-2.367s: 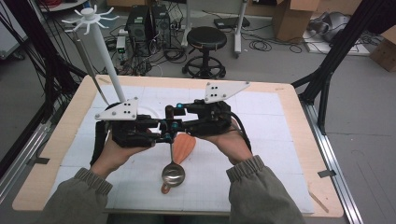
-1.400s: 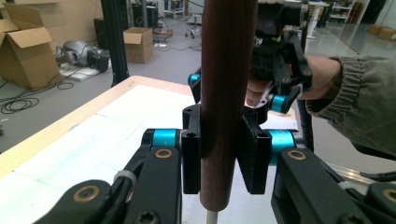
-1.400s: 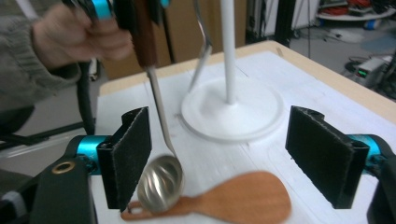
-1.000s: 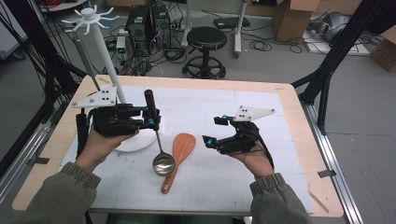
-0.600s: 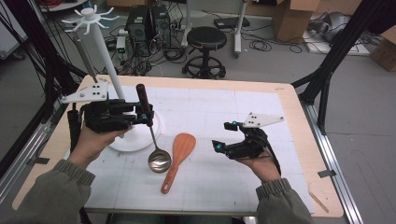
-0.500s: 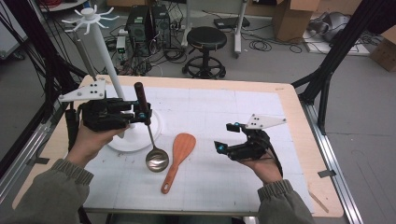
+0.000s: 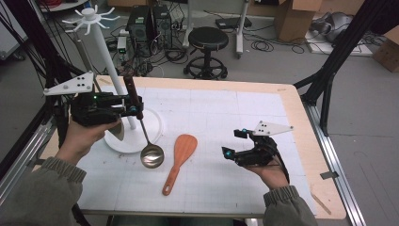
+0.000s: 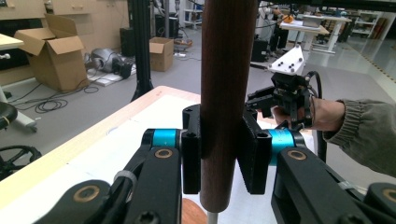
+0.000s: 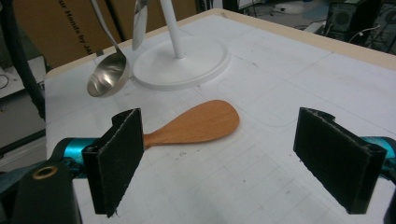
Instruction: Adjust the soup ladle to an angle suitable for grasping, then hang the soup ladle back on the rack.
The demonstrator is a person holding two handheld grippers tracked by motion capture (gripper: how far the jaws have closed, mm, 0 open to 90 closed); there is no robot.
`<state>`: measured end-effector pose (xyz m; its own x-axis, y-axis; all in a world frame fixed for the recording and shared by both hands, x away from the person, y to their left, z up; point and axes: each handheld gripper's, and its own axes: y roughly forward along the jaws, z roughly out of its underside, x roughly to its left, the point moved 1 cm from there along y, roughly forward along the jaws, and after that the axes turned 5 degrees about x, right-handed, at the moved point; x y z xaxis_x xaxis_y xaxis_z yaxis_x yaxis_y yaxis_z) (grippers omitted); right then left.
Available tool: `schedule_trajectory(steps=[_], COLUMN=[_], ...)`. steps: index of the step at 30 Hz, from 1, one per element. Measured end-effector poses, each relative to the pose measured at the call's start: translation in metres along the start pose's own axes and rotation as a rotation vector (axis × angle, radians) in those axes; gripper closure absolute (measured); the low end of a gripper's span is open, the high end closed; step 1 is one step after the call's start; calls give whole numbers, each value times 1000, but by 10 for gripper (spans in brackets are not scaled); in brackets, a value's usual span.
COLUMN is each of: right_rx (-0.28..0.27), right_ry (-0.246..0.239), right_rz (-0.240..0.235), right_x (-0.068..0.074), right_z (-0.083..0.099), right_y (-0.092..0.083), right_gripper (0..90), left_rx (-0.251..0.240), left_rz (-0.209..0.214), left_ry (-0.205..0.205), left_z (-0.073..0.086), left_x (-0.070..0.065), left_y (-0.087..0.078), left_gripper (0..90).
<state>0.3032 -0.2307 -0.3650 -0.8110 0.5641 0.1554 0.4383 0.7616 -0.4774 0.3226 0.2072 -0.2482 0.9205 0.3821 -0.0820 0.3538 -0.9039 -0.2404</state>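
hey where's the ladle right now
In the high view the ladle hangs upright at the table's left, its brown handle clamped in the left gripper, bowl just off the mat between the white stand's base and the wooden spatula.

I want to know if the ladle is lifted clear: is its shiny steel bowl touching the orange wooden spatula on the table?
Apart. The right gripper view shows the steel ladle bowl hanging above the white mat, a clear gap from the wooden spatula.
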Motion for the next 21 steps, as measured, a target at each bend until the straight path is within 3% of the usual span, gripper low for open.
schedule_trajectory(steps=[10, 12, 15, 21], right_rx=[-26, -21, -4, -1], right_ry=[38, 54, 42, 43], right_rz=[69, 93, 119, 127], right_x=[-7, -9, -10, -10], right_z=[13, 15, 16, 21], right_y=[-7, -7, -8, -7], right_gripper=[77, 12, 12, 3], left_rx=[-11, -13, -19, -22], left_rz=[-23, -26, -33, -44], left_ry=[-4, -4, -9, -7], left_z=[-5, -7, -9, -18], left_x=[6, 8, 12, 18], left_y=[-15, -19, -23, -33], left_gripper=[734, 734, 734, 734])
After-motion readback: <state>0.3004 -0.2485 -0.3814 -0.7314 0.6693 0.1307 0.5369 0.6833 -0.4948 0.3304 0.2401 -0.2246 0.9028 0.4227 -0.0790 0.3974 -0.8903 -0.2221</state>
